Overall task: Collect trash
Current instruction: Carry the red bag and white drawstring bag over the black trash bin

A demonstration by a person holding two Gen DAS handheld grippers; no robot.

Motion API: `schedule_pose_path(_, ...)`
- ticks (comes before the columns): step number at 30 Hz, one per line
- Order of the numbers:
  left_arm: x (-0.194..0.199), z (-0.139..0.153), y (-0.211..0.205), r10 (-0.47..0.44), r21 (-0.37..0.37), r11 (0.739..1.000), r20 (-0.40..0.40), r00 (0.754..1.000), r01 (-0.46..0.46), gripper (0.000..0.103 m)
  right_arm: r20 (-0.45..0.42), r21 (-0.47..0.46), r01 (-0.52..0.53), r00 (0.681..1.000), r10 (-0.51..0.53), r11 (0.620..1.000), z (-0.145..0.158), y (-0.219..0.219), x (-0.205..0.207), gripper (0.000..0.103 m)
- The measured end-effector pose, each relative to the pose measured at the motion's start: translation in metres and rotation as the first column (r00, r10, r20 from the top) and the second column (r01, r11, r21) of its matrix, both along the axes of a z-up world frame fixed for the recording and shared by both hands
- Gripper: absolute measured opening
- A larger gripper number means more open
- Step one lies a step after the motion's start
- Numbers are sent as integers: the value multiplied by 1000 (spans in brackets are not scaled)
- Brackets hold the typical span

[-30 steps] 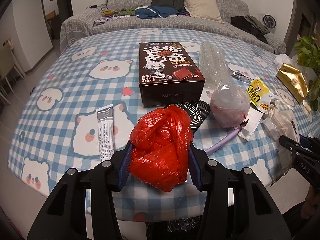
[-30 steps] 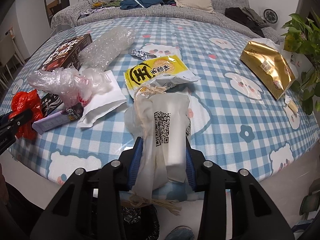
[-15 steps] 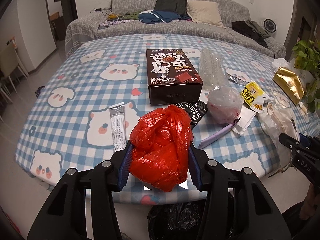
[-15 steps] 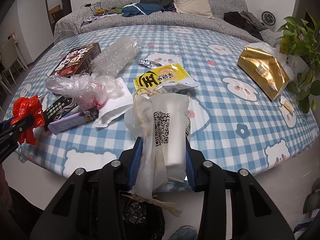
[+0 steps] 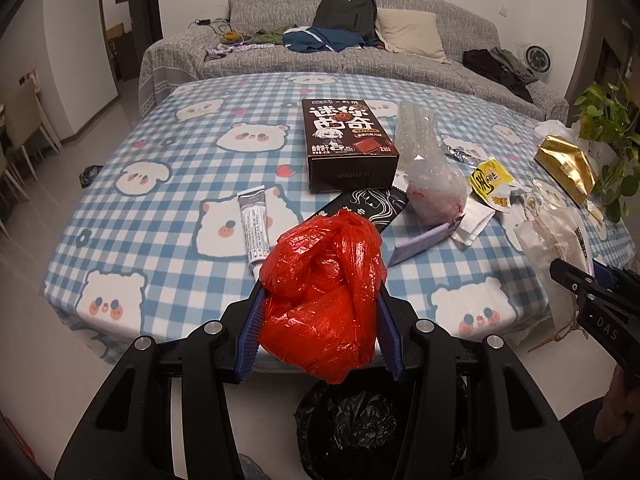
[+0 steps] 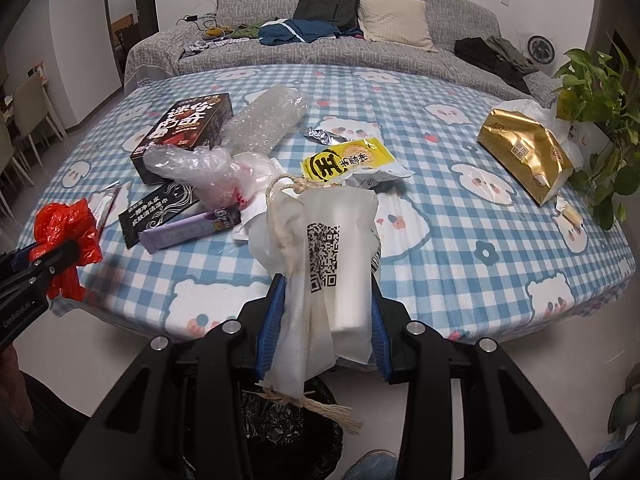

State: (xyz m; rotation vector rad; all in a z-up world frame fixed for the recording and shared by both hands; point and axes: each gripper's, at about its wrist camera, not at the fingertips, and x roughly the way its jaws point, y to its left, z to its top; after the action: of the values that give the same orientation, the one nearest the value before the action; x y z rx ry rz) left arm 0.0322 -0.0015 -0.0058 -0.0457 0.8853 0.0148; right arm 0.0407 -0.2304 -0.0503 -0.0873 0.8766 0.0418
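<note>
Black bin bag below, just off surface edge. Left gripper fingers clamped on crumpled red plastic bag; right gripper fingers pinching white paper bag with twine: both loads held over bin. Both look light, soft, crushable; mid-bulk grip suits. Farther on surface: tube, dark box, yellow wrapper, gold bag.

Tablecloth: blue-and-white check with white bear faces. Crumpled plastic bag: bright red. Biscuit box: dark brown, white lettering. Snack packet: yellow. Foil pouch: gold. Bin liner: black. Gripper pads: blue.
</note>
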Motion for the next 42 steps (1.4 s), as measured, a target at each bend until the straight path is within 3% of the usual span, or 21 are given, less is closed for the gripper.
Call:
schedule_pose_path(26, -74, 2, -6, 11, -32, 999, 19, 1000, -10, 48, 38, 22, -33, 999, 32, 999, 2, 11, -61, 37)
schedule_pose_path(42, -104, -21, 7, 26, -43, 999, -8, 1000, -26, 48, 15, 33, -31, 999, 30, 999, -24, 18, -93, 37)
